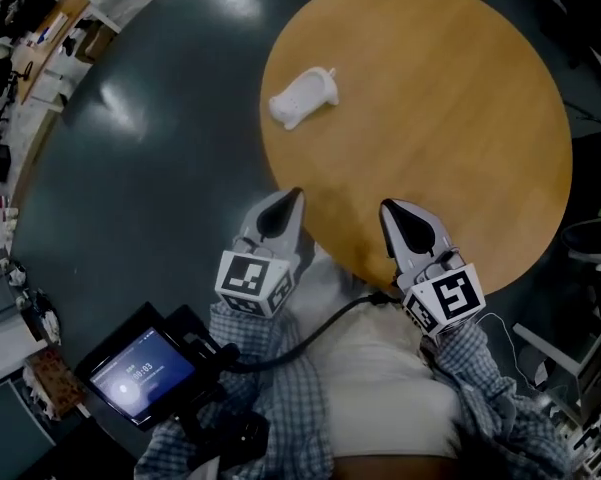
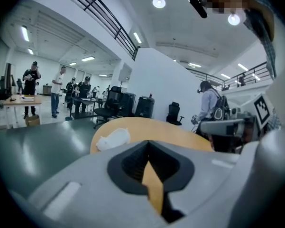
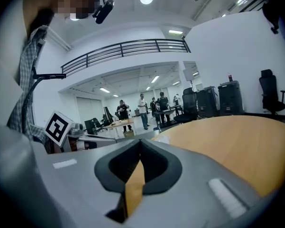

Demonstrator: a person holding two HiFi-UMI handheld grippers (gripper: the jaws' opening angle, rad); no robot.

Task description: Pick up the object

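Note:
A small white object (image 1: 303, 98) lies on its side near the far left edge of the round wooden table (image 1: 450, 108). In the left gripper view the white object (image 2: 113, 138) shows ahead and a little left on the table's rim. My left gripper (image 1: 292, 198) hovers at the table's near edge, well short of the object, with its jaws shut and nothing between them (image 2: 149, 163). My right gripper (image 1: 388, 208) is held beside it over the near edge, also shut and empty (image 3: 138, 167).
A dark device with a lit screen (image 1: 140, 373) hangs at the person's left hip, with a black cable (image 1: 320, 326) across the body. Dark grey floor (image 1: 150, 168) surrounds the table. Several people (image 2: 61, 91), desks and office chairs (image 2: 174, 113) stand far behind.

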